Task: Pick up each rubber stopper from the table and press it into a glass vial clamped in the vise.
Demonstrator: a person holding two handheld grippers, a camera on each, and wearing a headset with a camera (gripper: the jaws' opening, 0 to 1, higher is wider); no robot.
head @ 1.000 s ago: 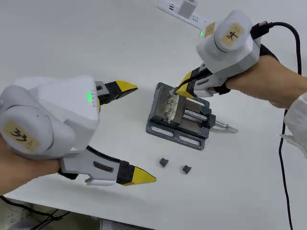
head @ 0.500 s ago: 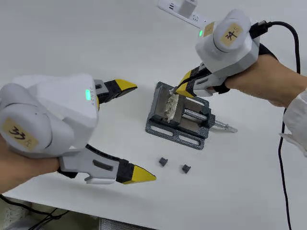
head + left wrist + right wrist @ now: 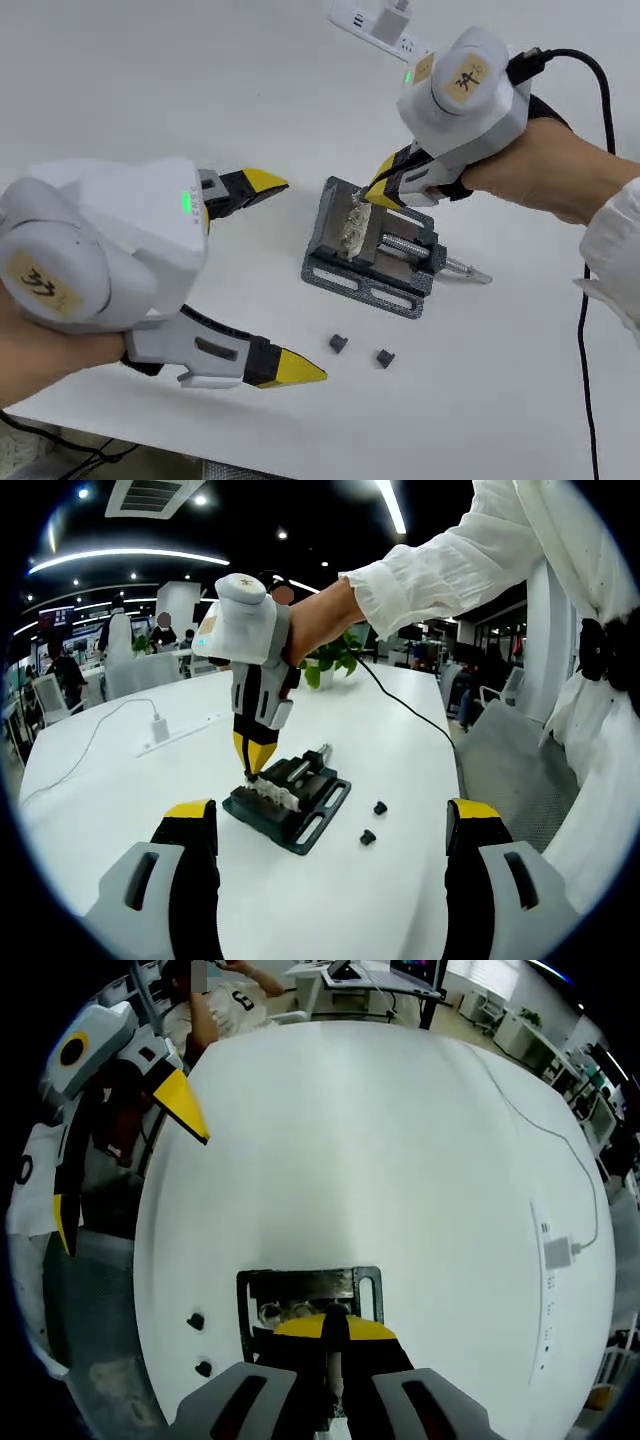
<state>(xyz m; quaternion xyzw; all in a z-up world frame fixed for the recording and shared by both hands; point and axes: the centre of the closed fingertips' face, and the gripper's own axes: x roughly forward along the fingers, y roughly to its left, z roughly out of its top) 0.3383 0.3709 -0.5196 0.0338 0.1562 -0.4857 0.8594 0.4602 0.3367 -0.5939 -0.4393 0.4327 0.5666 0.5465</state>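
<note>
head: downward; left: level, farther; right: close above (vise [image 3: 372, 262] shared)

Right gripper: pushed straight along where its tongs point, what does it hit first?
The glass vials clamped in the vise: the right gripper points down at that row, tips close above it. How close is unclear.
</note>
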